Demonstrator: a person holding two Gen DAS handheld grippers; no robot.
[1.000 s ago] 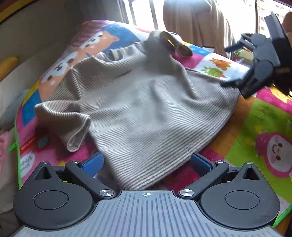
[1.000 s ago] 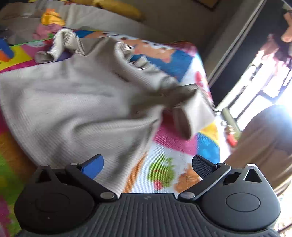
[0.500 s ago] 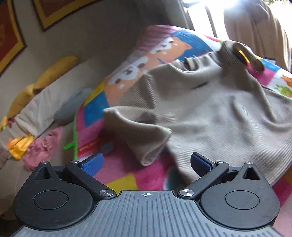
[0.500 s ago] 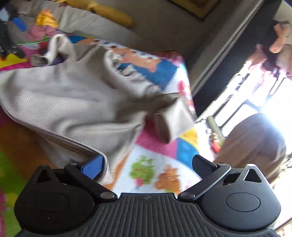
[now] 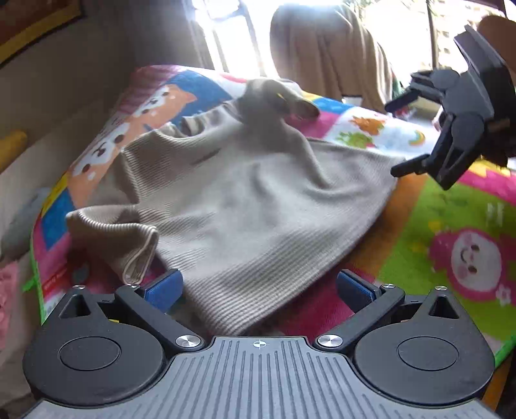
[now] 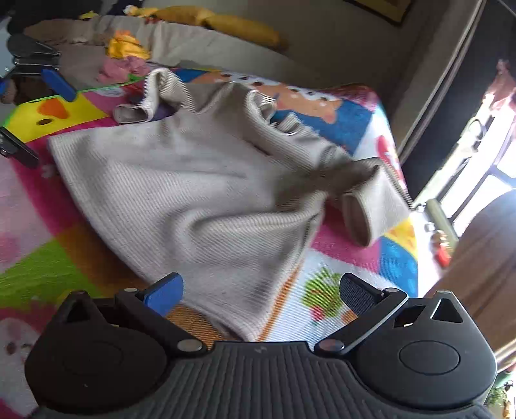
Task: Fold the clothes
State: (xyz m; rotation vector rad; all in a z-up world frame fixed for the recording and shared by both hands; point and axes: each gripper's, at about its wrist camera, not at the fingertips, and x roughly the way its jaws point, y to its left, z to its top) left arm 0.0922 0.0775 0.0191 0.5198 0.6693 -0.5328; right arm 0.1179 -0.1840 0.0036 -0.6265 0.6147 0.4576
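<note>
A beige ribbed sweater (image 5: 245, 206) is spread across the middle of the left wrist view, lying on a bright cartoon-printed play mat (image 5: 451, 225). Its hem corner reaches down to the bottom centre of the frame, between the two fingers of the left gripper (image 5: 258, 287). That gripper is seen spread wide, its blue pads on either side of the hem; nothing is clamped, and whether the cloth is touched cannot be told. One sleeve (image 5: 129, 245) is bunched at the lower left, with its cuff opening turned toward the camera. The other sleeve (image 5: 280, 96) is rumpled at the upper centre, near the neck opening.

The right gripper (image 5: 406, 135) is seen at the upper right of the left wrist view, released, with its fingers apart just beside the sweater's right edge and nothing between them. In the right wrist view the right gripper (image 6: 261, 287) is likewise spread wide, with the sweater (image 6: 193, 193) filling the centre and its hem corner running down between the fingers. The left gripper (image 6: 38, 106) appears at the upper left edge of that frame.

No containers are seen. A yellow cushion (image 6: 225, 24) and some pink and yellow cloth (image 6: 125, 54) lie at the top of the right wrist view, beyond the mat (image 6: 38, 258).
</note>
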